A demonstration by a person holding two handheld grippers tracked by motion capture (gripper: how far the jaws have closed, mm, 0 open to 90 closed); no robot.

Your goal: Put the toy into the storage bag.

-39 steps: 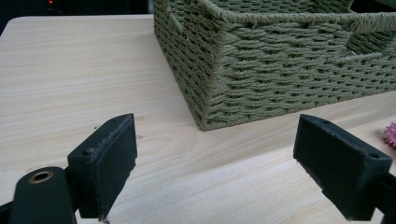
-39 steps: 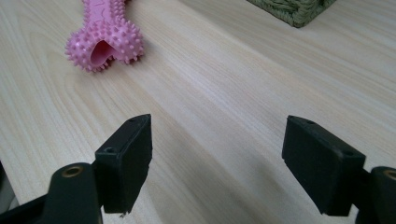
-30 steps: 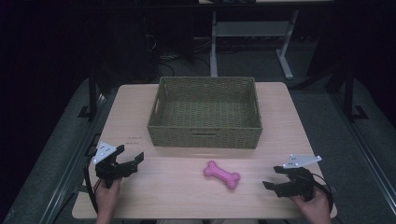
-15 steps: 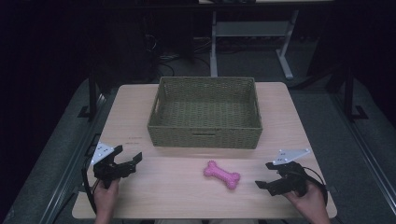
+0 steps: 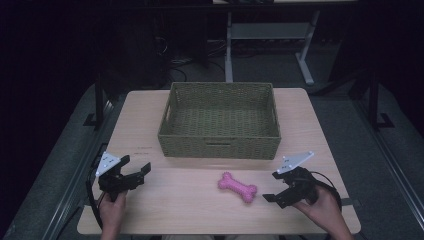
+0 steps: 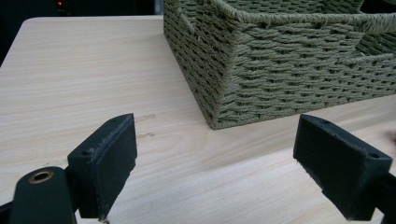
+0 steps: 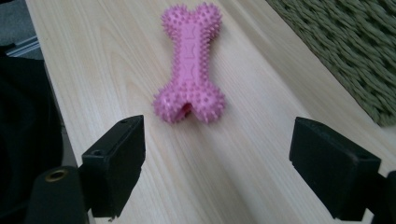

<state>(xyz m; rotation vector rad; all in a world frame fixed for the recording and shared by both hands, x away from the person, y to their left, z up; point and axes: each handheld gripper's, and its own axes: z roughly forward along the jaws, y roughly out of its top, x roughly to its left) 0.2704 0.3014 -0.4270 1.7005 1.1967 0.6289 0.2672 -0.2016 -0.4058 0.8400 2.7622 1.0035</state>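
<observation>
Pink bone toy [image 5: 237, 187] lies on the desk [image 5: 175, 210] before the woven basket [image 5: 220, 145], just ahead of the right hand-held gripper [image 5: 275, 187], jaws released; left hand-held gripper [image 5: 139, 170] also released, well apart.

Bare tabletop [image 5: 190, 200] runs across the frame's lower half, broken only by the pink spiked dog bone [image 5: 237, 187] right of centre. The woven basket [image 5: 220, 147] blocks centre frame; its inside looks empty.

No text, label or number can be read anywhere, though faint dark marks on the table [image 5: 141, 148] may be writing.
</observation>
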